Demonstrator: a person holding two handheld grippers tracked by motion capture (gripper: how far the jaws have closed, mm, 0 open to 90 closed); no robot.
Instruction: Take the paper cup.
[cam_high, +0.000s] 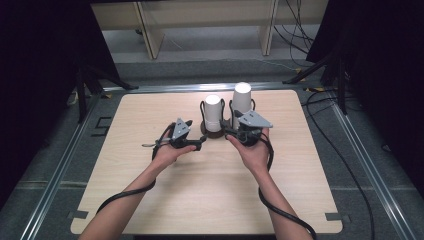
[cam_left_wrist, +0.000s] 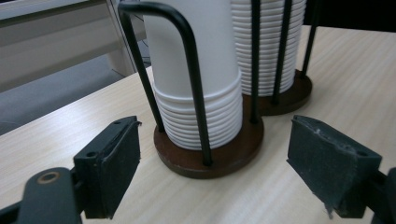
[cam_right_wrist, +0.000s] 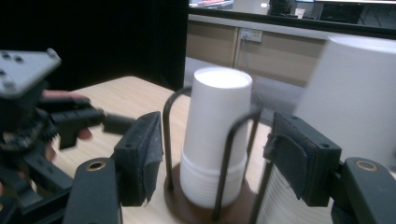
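- The person's two forearms come in over the near edge of the counter (cam_high: 150, 200) and rise toward its middle, each trailing a black cable.
- The left hand (cam_high: 167, 154) lies palm-up left of the counter's centre, carrying the left gripper (cam_high: 202, 141), which points level toward the right, at the foot of the shorter cup stack (cam_high: 213, 113).
- In the left gripper view its jaws stand moderately apart with nothing between the pads; the brown round base (cam_left_wrist: 210, 156) of the nearer wire holder lies just ahead of them, not touched.
- The right hand (cam_high: 255, 150) sits just right of centre, wrist bent up, and holds the right gripper (cam_high: 231, 134) aimed at the gap between the two holders.
- In the right gripper view its black pads (cam_right_wrist: 140, 154) stand apart on either side of the shorter stack as seen from behind, and nothing is pressed between them; whether the right pad touches the taller cup stack (cam_high: 241, 102) I cannot tell.
- Both stacks of white cups stand upright, mouth-down, each inside a black wire holder on a round base, side by side toward the far edge of the counter at its middle; the bases touch or nearly do.
- The taller stack stands to the right of the shorter one.
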